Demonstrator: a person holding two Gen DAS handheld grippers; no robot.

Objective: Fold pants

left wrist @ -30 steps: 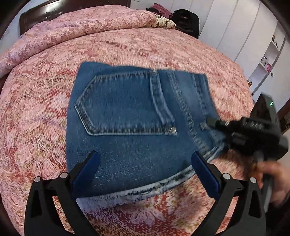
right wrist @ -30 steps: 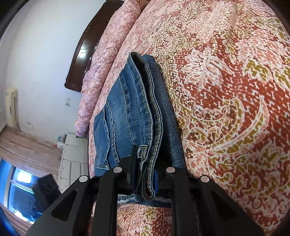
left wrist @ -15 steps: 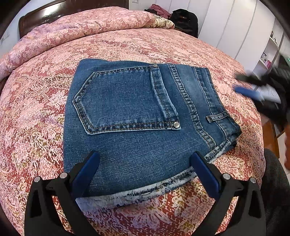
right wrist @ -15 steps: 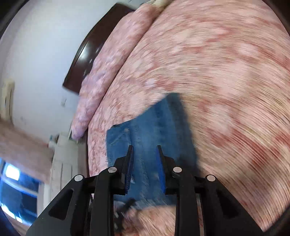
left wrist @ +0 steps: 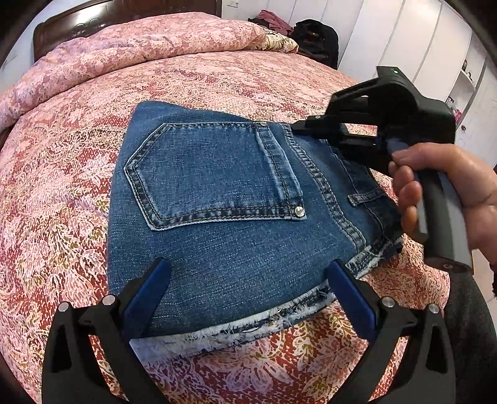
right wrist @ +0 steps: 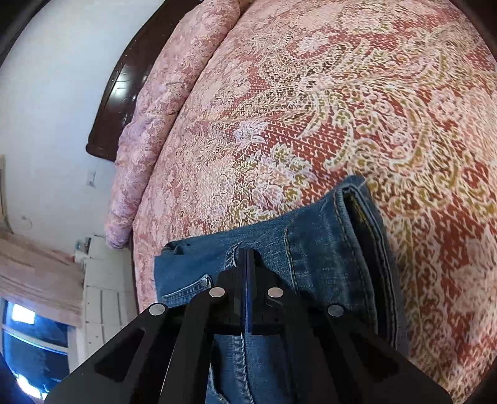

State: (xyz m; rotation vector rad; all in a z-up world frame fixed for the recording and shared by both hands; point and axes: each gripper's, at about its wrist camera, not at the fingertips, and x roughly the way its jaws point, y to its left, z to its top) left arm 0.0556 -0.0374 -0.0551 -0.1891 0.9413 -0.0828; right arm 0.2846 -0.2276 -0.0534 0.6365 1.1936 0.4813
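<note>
The folded blue jeans lie on the bed, back pocket up, frayed hems at the near edge. My left gripper is open and empty, its blue pads hovering over the near edge of the jeans. My right gripper comes in from the right over the far right corner of the jeans, held by a hand. In the right wrist view the right gripper is shut with nothing between its pads, its tip resting on the denim.
The red and pink patterned bedspread covers the bed. A rolled pink quilt and dark wooden headboard lie at the far end. White wardrobes and dark clothes stand at the back right.
My right gripper let go of the jeans' edge, swung away, closed, and came back down onto the far right corner of the jeans. My left gripper has stayed open in place.
</note>
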